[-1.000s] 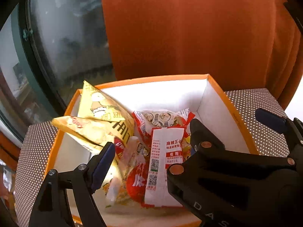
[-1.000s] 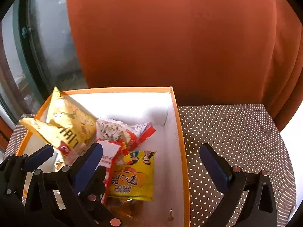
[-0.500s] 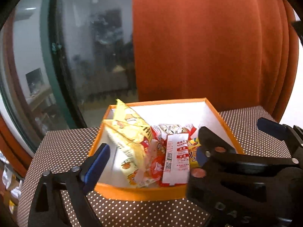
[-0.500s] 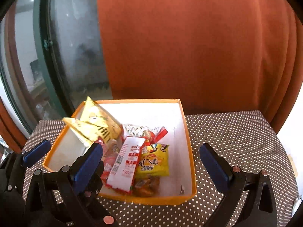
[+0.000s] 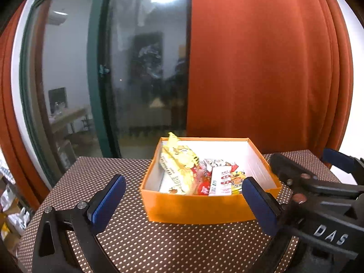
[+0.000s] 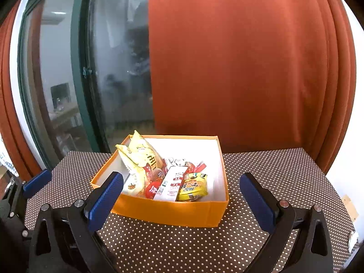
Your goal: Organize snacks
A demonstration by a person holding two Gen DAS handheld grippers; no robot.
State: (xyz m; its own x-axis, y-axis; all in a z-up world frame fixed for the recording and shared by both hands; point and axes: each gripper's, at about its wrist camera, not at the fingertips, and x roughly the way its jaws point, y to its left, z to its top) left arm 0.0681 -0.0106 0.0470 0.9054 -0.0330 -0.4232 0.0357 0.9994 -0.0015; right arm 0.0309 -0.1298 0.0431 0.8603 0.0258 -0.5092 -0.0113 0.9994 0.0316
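An orange box with a white inside stands on the dotted tabletop; it also shows in the right wrist view. It holds several snack packets: yellow chip bags at the left, a white and red sachet, and a small yellow packet. My left gripper is open and empty, in front of the box. My right gripper is open and empty, also in front of the box. The right gripper's body shows at the right of the left wrist view.
The brown tabletop with white dots extends around the box. An orange curtain hangs behind the table. A dark glass door with a green frame is at the back left. Table edges lie at left and right.
Both grippers have pulled back and up from over the box. The box now looks smaller and its whole front wall shows. The snacks stay in the box.
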